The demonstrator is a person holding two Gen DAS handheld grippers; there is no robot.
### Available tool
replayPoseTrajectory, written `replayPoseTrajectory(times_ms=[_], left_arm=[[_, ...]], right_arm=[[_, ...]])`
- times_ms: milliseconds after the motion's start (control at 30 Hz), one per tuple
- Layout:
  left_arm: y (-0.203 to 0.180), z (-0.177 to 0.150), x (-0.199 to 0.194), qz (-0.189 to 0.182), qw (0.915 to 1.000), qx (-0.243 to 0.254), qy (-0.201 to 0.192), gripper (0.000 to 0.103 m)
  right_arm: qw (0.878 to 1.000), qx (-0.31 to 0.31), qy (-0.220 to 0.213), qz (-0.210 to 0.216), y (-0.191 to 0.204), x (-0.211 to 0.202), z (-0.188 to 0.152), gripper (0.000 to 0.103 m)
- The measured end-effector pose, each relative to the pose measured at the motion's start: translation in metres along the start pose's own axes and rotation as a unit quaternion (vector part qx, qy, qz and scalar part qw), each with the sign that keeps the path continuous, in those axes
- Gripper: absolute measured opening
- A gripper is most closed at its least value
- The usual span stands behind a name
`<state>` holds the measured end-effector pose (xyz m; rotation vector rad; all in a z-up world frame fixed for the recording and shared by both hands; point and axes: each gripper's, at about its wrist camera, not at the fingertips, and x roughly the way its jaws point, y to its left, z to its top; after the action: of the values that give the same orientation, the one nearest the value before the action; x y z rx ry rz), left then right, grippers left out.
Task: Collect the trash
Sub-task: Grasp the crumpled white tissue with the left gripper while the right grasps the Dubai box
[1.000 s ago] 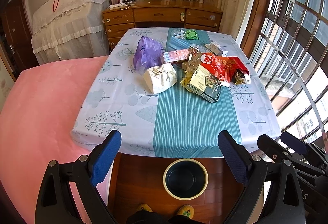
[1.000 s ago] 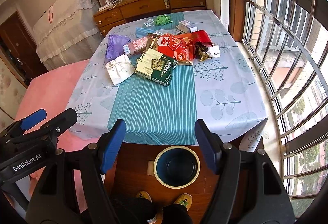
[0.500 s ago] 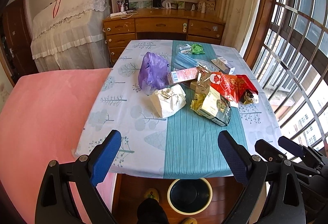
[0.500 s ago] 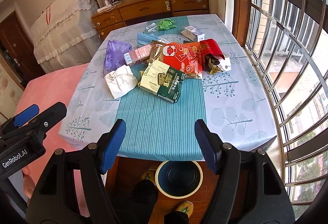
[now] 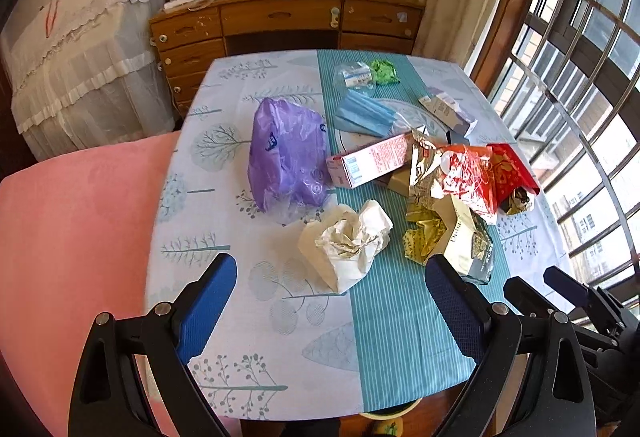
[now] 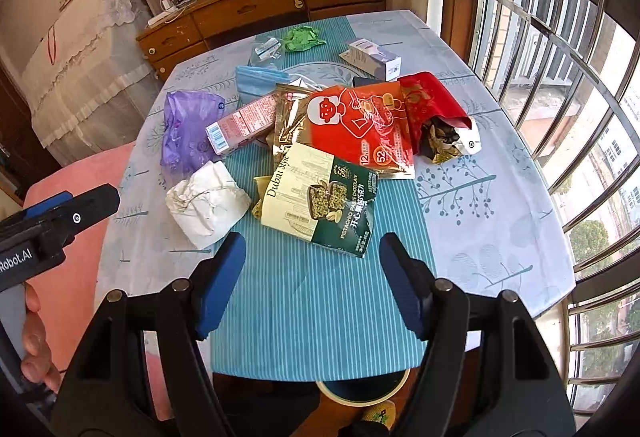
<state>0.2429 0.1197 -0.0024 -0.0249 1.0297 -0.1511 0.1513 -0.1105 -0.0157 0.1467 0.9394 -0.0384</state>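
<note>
Both my tools gape, holding nothing: left tool, right tool. Crumpled white paper lies frame centre, just ahead of the left tool, nearer it.

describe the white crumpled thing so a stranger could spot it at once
On the table with the teal stripe, look at the near edge of the trash pile. The crumpled white paper wad lies beside the purple bag: the only plain white, unprinted piece.

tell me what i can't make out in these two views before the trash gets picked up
- Bin: right wrist view shows only a rim sliver under the table edge; its contents are hidden.
- Dark item: mostly covered by the red-orange packet.
- Small packet label: left wrist view, too small to read.
</note>
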Motion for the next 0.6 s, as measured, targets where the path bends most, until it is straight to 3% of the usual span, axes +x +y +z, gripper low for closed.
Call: replayPoseTrajectory(times_ms=[267, 600], left_arm=[[-0.003, 0.013, 0.090, -0.022, 0.9951, 0.066, 0.070, 0.096], [0.007, 0.020, 0.148, -0.058, 0.9860, 0.076, 0.137, 0.096]], right_arm=[[0.990, -0.119, 0.004, -0.070, 0.019, 0.063, -0.014, 0.073], [0.958, -0.244, -0.010, -0.151, 0.054, 0.113, -0.022, 0.075]])
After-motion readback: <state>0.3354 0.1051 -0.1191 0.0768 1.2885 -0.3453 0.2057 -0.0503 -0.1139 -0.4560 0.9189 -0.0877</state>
